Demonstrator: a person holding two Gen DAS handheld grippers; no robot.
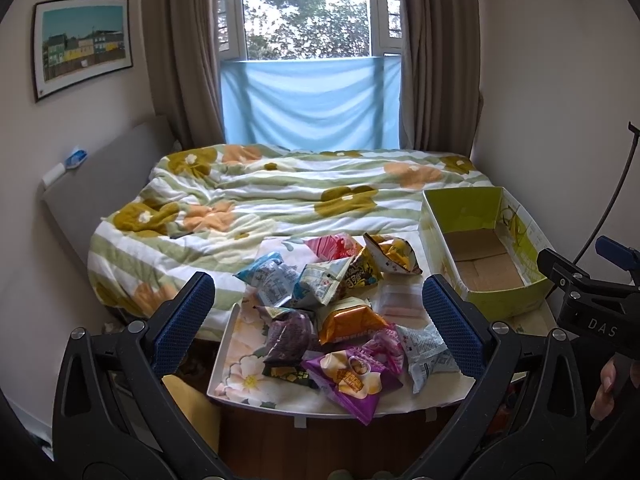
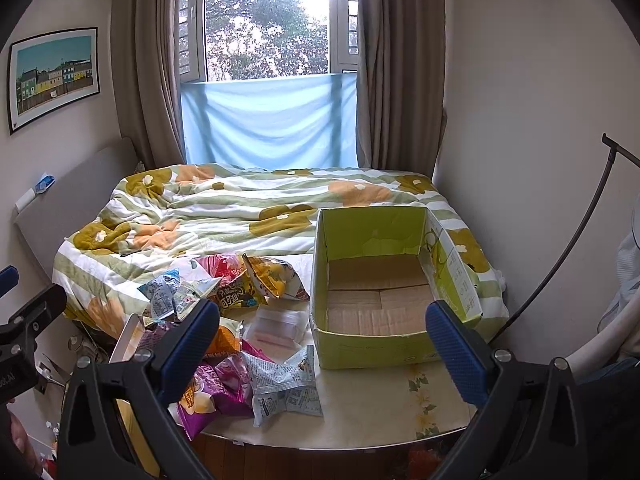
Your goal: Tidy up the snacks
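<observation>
A: What takes up most of the room?

B: A bed (image 1: 280, 200) under a green-striped duvet with orange and olive flowers, set below a window (image 1: 308, 8) with brown curtains and a pale blue cloth across its lower part. A framed picture of coloured houses (image 1: 82, 46) hangs on the wall to the left.

A: And nearer the cameras?

B: A worktop (image 2: 380, 408) with a floral covering stands against the foot of the bed. On its right part sits an open green cardboard box (image 2: 372, 344), bare brown cardboard showing inside.

A: Where are the snacks?

B: Heaped on the worktop to the left of the box, none inside it. At the far end, a yellow bag (image 1: 394, 254) and a pink one (image 1: 334, 246); in the middle, an orange packet (image 1: 350, 318) and a dark purple one (image 1: 288, 334); nearest, a magenta bag (image 1: 352, 378) beside a silver-grey packet (image 2: 286, 390). A clear flat pouch (image 2: 278, 326) lies just beside the box.

A: The claws?

B: The left claw (image 1: 318, 320) is spread wide above the heap, holding nothing. The right claw (image 2: 322, 344) is likewise spread and bare, in front of the box.
</observation>
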